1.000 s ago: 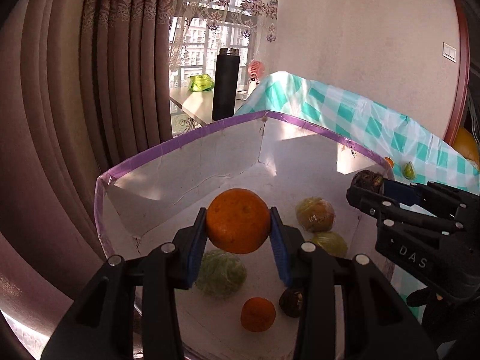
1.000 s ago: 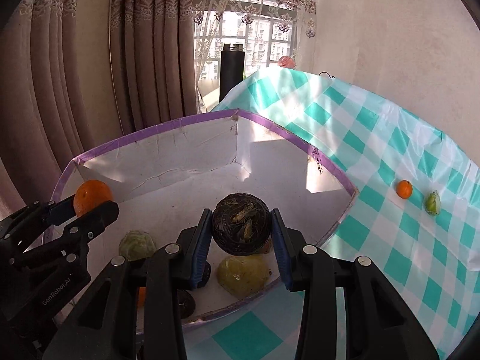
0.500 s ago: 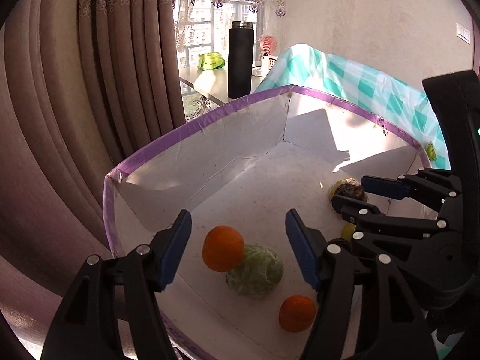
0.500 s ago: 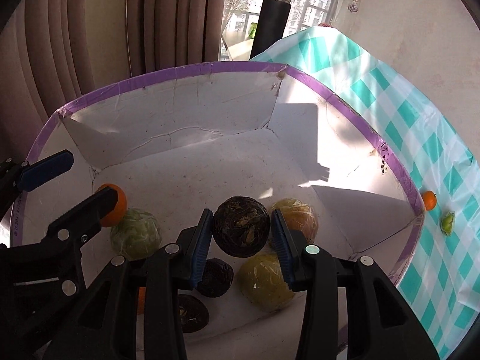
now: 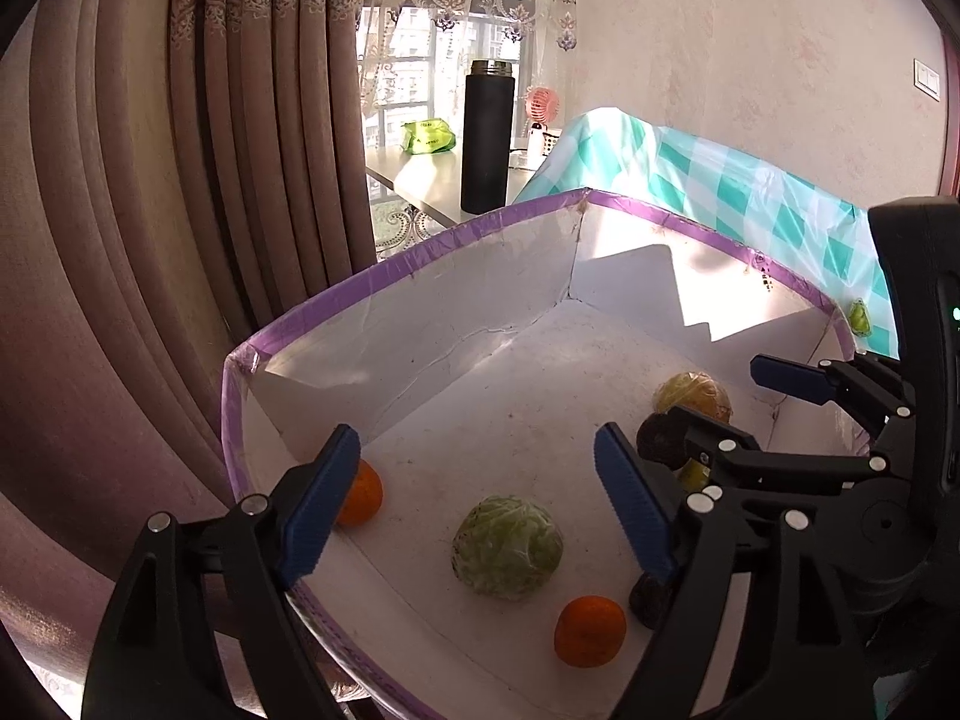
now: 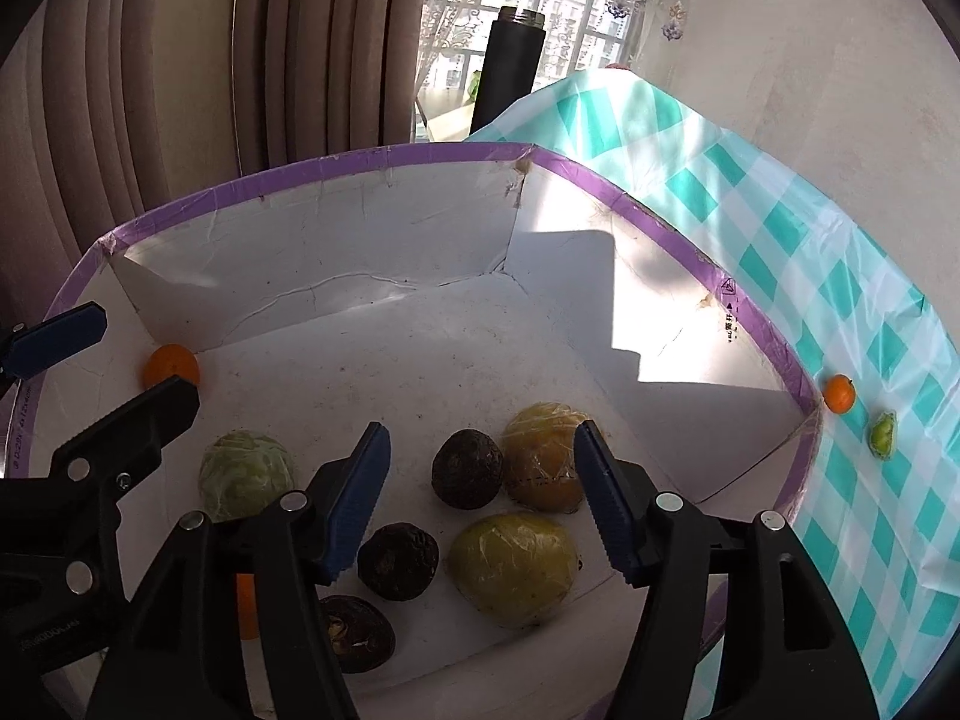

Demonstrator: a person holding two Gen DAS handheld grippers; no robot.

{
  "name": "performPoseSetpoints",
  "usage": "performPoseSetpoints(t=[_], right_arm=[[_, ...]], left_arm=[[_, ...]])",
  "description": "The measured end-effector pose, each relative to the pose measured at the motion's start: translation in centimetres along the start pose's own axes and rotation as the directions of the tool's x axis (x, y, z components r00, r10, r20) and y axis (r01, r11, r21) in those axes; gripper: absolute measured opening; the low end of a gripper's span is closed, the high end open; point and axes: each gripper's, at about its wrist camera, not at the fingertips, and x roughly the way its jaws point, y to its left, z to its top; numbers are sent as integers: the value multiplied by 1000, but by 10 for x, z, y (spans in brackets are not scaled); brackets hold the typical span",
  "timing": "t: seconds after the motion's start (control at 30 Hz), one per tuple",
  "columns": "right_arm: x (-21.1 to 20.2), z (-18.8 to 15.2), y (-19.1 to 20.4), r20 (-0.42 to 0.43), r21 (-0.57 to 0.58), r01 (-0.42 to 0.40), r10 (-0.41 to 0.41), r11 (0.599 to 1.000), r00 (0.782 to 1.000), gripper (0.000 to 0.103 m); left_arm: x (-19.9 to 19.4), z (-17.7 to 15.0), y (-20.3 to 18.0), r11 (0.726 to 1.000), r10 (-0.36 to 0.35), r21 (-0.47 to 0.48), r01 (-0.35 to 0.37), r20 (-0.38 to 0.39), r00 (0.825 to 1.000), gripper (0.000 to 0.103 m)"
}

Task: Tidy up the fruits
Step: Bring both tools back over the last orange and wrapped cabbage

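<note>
While both sets of jaws are opening with nothing between them, the left gripper (image 5: 477, 504) and right gripper (image 6: 480, 498) hang over the box (image 6: 624, 204), where eight fruits already lie; a small orange (image 6: 839, 393) and a green fruit (image 6: 883, 434) remain on the tablecloth (image 6: 780, 228).

Box (image 6: 600, 177) far half bare floor, fruit (image 6: 513, 567) crowding near end, walls hemming sides
</note>
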Motion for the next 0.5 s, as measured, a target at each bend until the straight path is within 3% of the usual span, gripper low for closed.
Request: performPoseSetpoints(t=[0.07, 0.23, 0.37, 0.5], right_arm=[[-2, -1, 0, 9, 4, -2, 2, 1000, 1000, 62], [-14, -4, -7, 85, 46, -38, 34, 998, 996, 63], [-44, -8, -32, 219, 146, -92, 58, 985, 974, 85], [-62, -17, -62, 253, 201, -59, 6, 978, 967, 86]], left_arm=[[0, 0, 3, 999, 46, -13, -46, 2, 999, 94], [-5, 2, 3, 998, 62, -2, -62, 6, 998, 96], [-23, 5, -1, 995, 101, 4, -101, 75, 992, 101], [-37, 9, -17, 994, 97, 47, -103, 116, 988, 101]])
